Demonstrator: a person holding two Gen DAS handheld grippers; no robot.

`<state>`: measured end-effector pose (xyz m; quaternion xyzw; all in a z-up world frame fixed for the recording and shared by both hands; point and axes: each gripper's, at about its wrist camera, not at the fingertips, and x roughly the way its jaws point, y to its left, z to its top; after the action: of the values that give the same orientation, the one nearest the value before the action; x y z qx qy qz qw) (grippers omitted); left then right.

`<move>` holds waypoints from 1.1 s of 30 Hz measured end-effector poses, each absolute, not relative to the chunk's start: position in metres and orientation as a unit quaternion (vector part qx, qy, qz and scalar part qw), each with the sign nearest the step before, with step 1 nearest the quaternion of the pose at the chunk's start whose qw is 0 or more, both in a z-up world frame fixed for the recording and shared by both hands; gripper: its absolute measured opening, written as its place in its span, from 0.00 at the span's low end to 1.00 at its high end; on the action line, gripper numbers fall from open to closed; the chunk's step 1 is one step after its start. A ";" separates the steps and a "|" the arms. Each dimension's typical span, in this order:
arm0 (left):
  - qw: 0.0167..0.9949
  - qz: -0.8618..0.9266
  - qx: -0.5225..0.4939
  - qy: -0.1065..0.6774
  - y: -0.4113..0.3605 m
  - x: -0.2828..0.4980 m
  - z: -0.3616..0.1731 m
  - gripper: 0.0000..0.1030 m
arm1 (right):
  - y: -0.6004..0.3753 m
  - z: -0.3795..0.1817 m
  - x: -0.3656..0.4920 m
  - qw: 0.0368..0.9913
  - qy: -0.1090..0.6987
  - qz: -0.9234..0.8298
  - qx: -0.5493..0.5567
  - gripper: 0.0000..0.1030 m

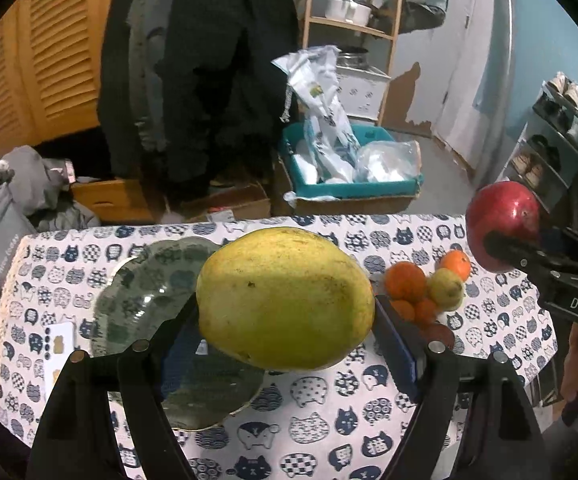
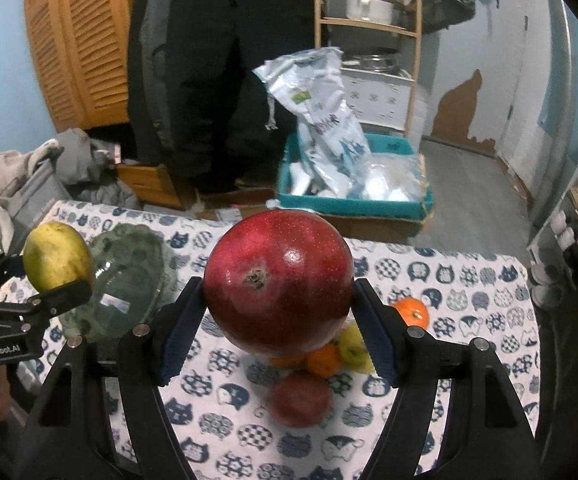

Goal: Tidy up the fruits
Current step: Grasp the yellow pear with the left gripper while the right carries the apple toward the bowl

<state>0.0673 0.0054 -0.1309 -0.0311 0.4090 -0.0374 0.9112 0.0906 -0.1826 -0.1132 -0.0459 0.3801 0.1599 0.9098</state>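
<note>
The left gripper [image 1: 285, 316] is clamped on a large yellow-green fruit [image 1: 285, 298], its two blue-padded fingers [image 1: 395, 344] pressing the fruit's sides and holding it in the air above the near edge of the green plate [image 1: 141, 300]. The plate sits on a tablecloth [image 1: 329, 400] printed with cat faces, and it serves as the marker for everything else. To the plate's right, well apart from it, the right gripper [image 2: 277, 316] grips a red pomegranate [image 2: 277, 284] between its fingers, lifted clear of the cloth. Below that pomegranate, farther right of the plate, a small heap of fruit lies on the cloth: an orange tangerine [image 2: 411, 311] at the far side, a small yellow-green fruit [image 2: 352, 346] touching another tangerine [image 2: 323, 360], and a second, duller red fruit [image 2: 300, 399] nearest the camera. From the left wrist view the same heap shows as several tangerines [image 1: 405, 280] clustered around the small yellow-green fruit. A white card [image 1: 59, 350] lies on the cloth just left of the plate. Beyond the table's far edge, behind the plate, a teal crate [image 1: 353, 188] holds plastic bags.
</note>
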 end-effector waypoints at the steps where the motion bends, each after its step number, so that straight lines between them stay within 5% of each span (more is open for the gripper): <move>1: 0.912 -0.034 -0.030 0.408 0.008 0.066 -0.131 0.81 | -0.179 -0.112 0.091 0.909 0.380 0.163 -0.046 0.72; 33: 0.887 0.062 -0.093 0.449 0.134 0.064 -0.179 0.81 | -0.012 -0.141 0.122 0.868 0.413 0.266 -0.078 0.72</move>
<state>0.0644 0.1341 -0.1787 -0.0930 0.4485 0.0624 0.8867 0.1217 -0.0118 -0.1411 -0.0778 0.4125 0.2655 0.8679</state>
